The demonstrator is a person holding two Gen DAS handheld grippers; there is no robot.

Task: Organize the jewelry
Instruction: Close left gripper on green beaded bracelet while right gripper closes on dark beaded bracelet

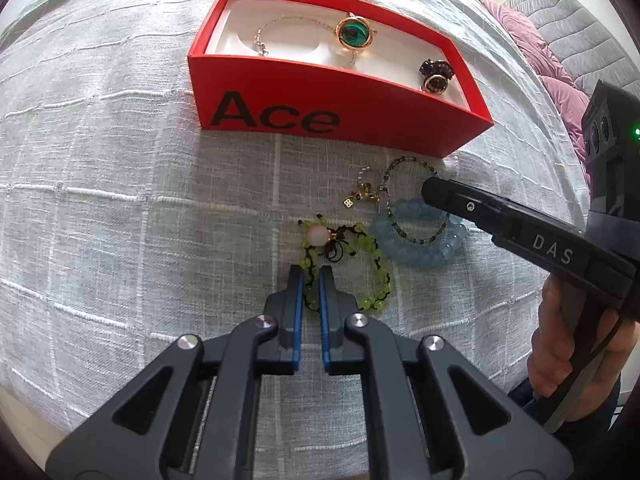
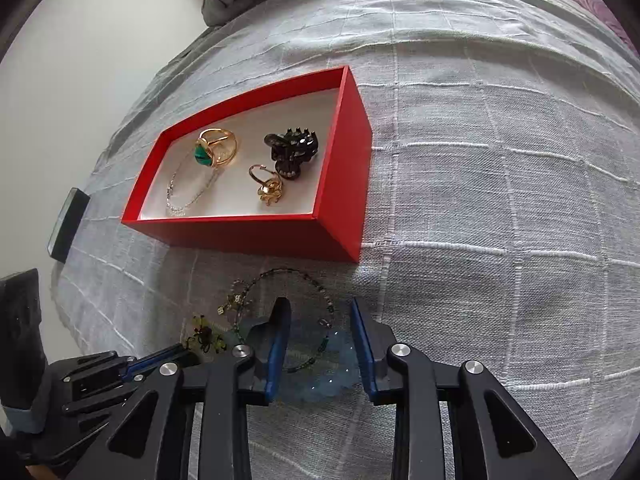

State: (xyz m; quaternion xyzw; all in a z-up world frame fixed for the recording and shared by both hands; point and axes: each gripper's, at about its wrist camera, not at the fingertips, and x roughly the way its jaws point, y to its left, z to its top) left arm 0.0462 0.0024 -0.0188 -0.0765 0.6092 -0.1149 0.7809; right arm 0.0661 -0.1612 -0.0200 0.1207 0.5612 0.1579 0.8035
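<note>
A: What is the biggest thing?

B: The grey blanket [image 1: 120,200] with white lines. On it, at the top middle of the left view, sits a red box [image 1: 280,92] with "Ace" on its side, white inside.

A: What is in the box?

B: A gold ring with a green stone [image 2: 214,148], a thin silver chain [image 2: 188,192], a dark hair clip [image 2: 292,152] and a small gold ring [image 2: 270,186].

A: And outside it?

B: Below the box, mid-frame, a pale blue bead bracelet [image 1: 420,240] with a thin dark bead string [image 1: 404,200] on top. Left of them lies a green bead bracelet [image 1: 344,264] with a pink bead.

A: The claws?

B: The left gripper [image 1: 311,280] is pinched shut on the green bracelet. The right gripper [image 2: 320,320] is partly open over the blue one; it looks like it isn't squeezing it, but that part is blurry.
</note>
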